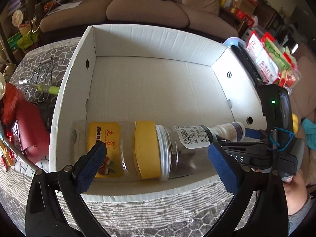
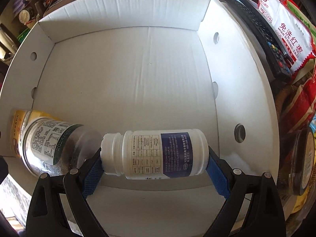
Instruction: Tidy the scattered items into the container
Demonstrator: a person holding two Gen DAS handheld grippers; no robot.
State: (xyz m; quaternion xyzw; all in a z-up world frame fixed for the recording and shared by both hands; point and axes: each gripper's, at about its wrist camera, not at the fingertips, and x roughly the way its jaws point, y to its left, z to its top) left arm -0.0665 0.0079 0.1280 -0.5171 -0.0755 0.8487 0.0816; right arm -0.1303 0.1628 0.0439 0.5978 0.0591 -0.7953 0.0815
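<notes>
A white cardboard box [image 1: 138, 90] lies open on the patterned table; it also fills the right wrist view [image 2: 128, 75]. Two clear jars lie on their sides along its near wall: one with a yellow label and yellow lid [image 1: 122, 148], one with a white printed label [image 1: 183, 150], which also shows in the right wrist view [image 2: 53, 146]. My left gripper [image 1: 158, 158] is open above them, a finger at either end. My right gripper [image 2: 154, 164] is shut end to end on a white pill bottle [image 2: 158, 154], held low over the box; the bottle also shows in the left wrist view [image 1: 229, 131].
Left of the box lie a red pouch [image 1: 25, 130], a green-handled tool [image 1: 47, 88] and wire clips [image 1: 45, 69]. Right of it are a black keyboard [image 2: 262, 39], snack bags [image 2: 286, 25] and a dark-lidded jar [image 2: 302, 162]. A sofa [image 1: 148, 9] stands behind.
</notes>
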